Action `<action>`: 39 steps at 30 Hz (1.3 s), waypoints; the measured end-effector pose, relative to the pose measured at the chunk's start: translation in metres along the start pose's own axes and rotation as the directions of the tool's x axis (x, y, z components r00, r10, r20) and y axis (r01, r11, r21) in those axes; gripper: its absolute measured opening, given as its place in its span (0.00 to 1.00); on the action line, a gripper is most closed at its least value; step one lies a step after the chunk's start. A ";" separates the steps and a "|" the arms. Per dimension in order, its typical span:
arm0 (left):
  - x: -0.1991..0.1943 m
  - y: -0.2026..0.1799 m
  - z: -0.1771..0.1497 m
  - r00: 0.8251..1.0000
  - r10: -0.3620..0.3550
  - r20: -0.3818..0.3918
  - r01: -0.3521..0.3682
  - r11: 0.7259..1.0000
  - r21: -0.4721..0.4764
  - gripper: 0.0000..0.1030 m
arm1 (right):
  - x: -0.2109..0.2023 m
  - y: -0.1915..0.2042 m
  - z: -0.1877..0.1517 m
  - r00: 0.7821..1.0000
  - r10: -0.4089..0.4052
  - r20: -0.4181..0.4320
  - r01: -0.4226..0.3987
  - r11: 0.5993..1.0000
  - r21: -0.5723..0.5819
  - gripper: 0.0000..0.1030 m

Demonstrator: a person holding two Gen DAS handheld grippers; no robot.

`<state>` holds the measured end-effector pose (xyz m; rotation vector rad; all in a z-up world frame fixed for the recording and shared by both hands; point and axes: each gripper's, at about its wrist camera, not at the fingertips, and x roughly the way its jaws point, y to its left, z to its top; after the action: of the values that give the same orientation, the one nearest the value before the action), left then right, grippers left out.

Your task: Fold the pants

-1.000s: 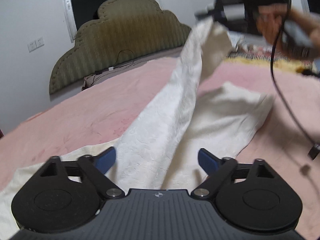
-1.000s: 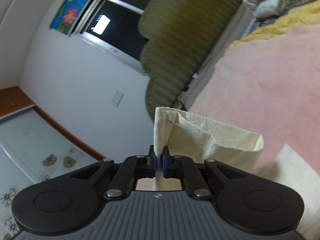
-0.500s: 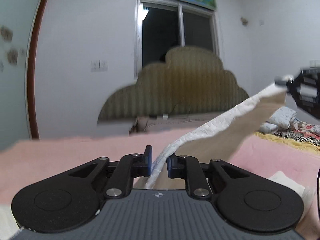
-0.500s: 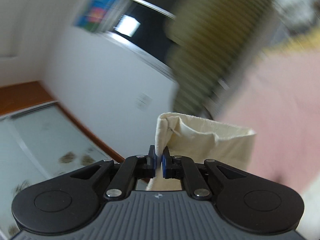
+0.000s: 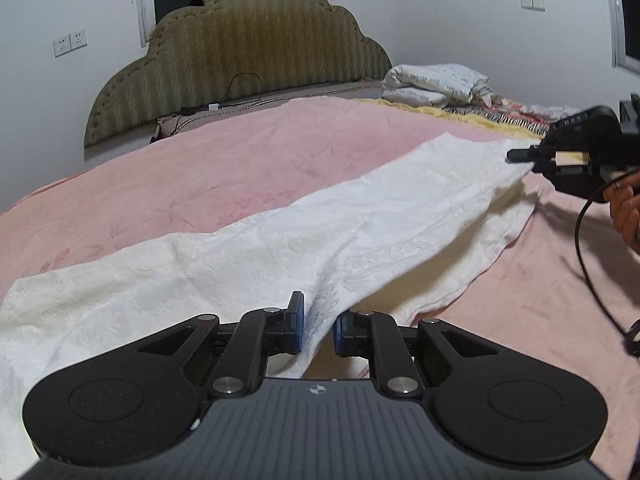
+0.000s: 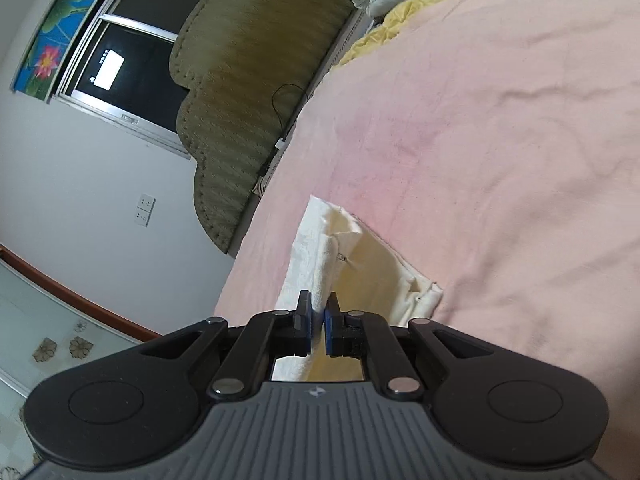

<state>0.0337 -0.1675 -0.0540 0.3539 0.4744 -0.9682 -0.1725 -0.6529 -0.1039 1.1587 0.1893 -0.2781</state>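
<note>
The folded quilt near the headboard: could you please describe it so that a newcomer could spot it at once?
Start at the olive scalloped headboard against the white wall. Follow its right end down to the bed: the quilt lies bundled there, beyond the pink blanket. It is white with small dark lettering, unlike the plain cream pants stretched across the blanket.

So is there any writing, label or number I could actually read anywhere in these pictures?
None can be read.
Folded quilt by the headboard: printed script, too small and blurred to read.
Left gripper body: a small emblem, no letters.
Right gripper body: the same emblem, no letters.
</note>
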 end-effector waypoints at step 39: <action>-0.004 0.046 0.003 0.999 0.015 -0.052 -0.023 0.988 -0.155 0.75 | 0.070 0.108 -0.101 0.940 -0.254 -0.229 -0.032 0.600 -0.799 0.22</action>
<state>0.0713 -0.1424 -0.0458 0.2415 0.5882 -0.8992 -0.0730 -0.5284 -0.0692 0.2661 0.6191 -0.0805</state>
